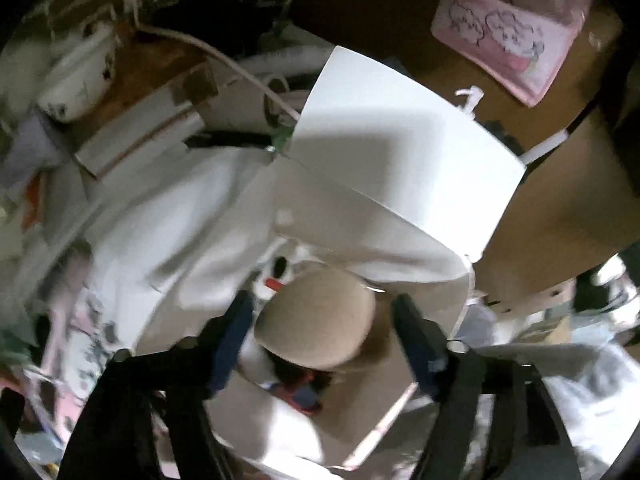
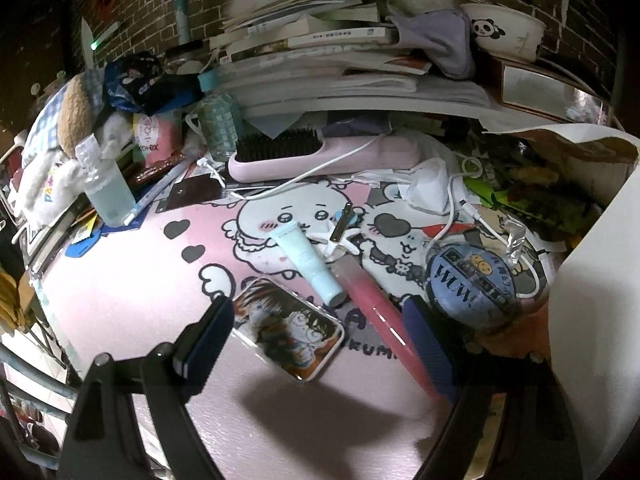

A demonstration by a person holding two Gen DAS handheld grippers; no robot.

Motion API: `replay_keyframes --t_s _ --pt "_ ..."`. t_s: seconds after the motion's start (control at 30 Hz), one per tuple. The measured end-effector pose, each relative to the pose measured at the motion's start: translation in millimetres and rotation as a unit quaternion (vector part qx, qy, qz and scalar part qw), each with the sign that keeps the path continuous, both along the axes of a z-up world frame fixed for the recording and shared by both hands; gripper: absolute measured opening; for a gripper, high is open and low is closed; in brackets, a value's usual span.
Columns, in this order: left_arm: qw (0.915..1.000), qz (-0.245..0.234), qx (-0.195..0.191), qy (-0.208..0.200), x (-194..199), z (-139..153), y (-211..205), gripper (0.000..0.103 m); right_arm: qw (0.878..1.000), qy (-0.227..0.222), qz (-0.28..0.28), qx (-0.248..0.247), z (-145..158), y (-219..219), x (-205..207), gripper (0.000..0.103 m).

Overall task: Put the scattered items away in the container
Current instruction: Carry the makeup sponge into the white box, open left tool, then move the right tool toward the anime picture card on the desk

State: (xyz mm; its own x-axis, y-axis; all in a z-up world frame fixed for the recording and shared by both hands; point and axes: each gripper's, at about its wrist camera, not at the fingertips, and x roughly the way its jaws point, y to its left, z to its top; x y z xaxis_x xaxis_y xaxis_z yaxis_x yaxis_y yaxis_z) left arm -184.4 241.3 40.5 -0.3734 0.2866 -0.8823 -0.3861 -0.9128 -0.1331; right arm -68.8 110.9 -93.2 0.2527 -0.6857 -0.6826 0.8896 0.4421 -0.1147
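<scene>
currently the left gripper [image 1: 322, 336] is seen with jaws apart; a round beige item [image 1: 316, 320] sits in the gap between the fingers, and contact with either pad cannot be told because of blur. just beyond and under it the white container [image 1: 400, 168] is seen with flaps open, and small red and white bits are glimpsed inside next to the beige item. further out past the container a pink pouch [image 1: 508, 40] is seen on a brown surface.

the right gripper [image 2: 316, 324] is also seen with jaws apart, nothing clamped. between the fingers a phone case [image 2: 288, 332] with cartoon print is lying flat on the pink mat [image 2: 120, 288]. against the inner side of the right finger a pink tube [image 2: 376, 312] is lying, apparently touching it. just ahead of the jaws a pale blue tube [image 2: 310, 258] is lying, its cap end near the pink tube. just outside the right finger a blue ball [image 2: 476, 284] is resting. further ahead a pink hairbrush [image 2: 320, 156] is seen, then stacked books [image 2: 320, 60]. at the far right the white container's wall [image 2: 592, 280] is seen.
</scene>
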Motion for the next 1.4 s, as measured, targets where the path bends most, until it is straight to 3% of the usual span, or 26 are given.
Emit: replay_keyframes --t_s 0.23,0.43,0.63,0.73,0.8,0.87,1.0,1.13,1.3,1.4 --pt "0.9999 -0.006 -0.008 0.009 4 3 -1 0.084 1.0 -0.001 0.006 -0.003 1 0 -3 0.085" --pt "0.9996 0.002 0.012 0.025 22 16 -20 0.084 1.0 0.006 0.014 -0.017 2 4 -2 0.085" --pt "0.9969 0.044 0.042 0.05 48 28 -61 0.084 0.999 0.018 0.025 -0.039 4 10 -1 0.085" --pt "0.9933 0.073 0.059 0.068 62 40 -93 0.084 0.998 0.002 0.041 -0.049 8 13 -6 0.085" --pt "0.9884 0.109 0.049 0.094 74 48 -118 0.085 0.997 -0.014 0.057 -0.057 10 16 -10 0.085" --pt "0.9827 0.138 0.05 0.113 83 53 -141 0.094 0.995 -0.021 0.07 -0.066 11 19 -14 0.085" --pt "0.9651 0.209 0.028 0.156 108 54 -187 0.094 0.991 -0.044 0.105 -0.069 11 25 -22 0.084" --pt "0.9457 0.268 0.011 0.184 134 39 -217 0.094 0.987 -0.069 0.13 -0.062 10 31 -28 0.084" --pt "0.9241 0.328 -0.012 0.195 157 7 -240 0.094 0.983 -0.044 0.17 -0.054 3 40 -22 0.073" --pt "0.9169 0.349 0.011 0.193 170 -6 -252 0.094 0.983 -0.04 0.177 -0.038 -2 36 -20 0.073"
